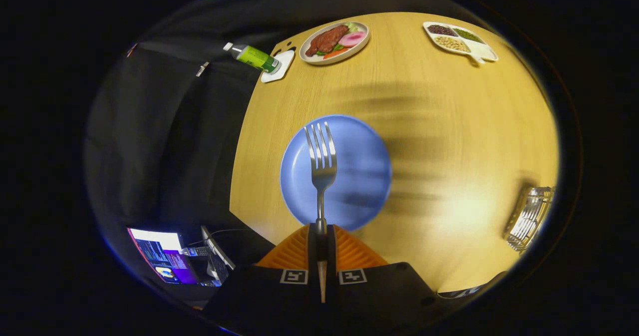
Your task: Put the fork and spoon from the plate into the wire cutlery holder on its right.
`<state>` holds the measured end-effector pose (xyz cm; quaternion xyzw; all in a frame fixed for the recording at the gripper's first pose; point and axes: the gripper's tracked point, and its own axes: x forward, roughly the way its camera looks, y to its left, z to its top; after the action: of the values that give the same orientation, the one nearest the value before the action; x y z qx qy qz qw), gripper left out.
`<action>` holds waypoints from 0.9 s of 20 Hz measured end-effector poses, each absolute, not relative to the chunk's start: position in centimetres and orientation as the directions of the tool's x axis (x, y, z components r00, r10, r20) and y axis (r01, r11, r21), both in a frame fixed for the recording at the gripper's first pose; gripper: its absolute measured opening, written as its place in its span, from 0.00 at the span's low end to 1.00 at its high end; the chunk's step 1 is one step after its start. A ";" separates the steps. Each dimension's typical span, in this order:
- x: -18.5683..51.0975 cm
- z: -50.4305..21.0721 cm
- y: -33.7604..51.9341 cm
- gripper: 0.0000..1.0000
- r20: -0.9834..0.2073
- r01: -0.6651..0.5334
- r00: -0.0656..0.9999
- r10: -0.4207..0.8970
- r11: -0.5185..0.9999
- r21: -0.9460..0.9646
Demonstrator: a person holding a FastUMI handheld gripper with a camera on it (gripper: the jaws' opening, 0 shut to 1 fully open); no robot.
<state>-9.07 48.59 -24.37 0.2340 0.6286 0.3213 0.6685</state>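
The table [424,126] spreads wide and bare beyond the fingers, with a plate of food [334,42], a divided tray of beans [460,40] and a green bottle [252,57] on a white coaster [279,66] along its far side. Just ahead of the fingers sits the blue plate [362,176]; it looks blurred, and no spoon can be made out on it. The wire cutlery holder [529,218] stands on the table well off to the right of the plate, near the table's right border and roughly level with the fingers, not ahead of them. The gripper [321,238] has its fingers drawn close together on the handle of the fork [322,166], both pressing it from either side. The fork's long axis runs straight forward along the fingers, tines out in front over the plate, and it appears lifted clear of the plate, though the gap itself cannot be read for certain. What matters for the coming move, as I judge it, is that the holder lies sideways to the right of the fork's line, so the fork must be carried across and probably tipped so one end points down into the wire basket. The spoon's part of the task looks not yet done.
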 end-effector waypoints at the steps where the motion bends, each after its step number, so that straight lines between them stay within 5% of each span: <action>1: -8.8 -24.0 46.4 0.08 -0.697 -0.138 0.016 0.717 0.692 0.709; 10: -9.4 -23.9 25.3 0.08 -0.824 -0.123 -0.032 0.566 0.816 0.565; 18: -12.0 -26.1 18.7 0.08 -0.825 -0.155 -0.396 0.404 0.856 0.493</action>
<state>-12.05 18.69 -26.06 0.0783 0.7950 0.2565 0.5441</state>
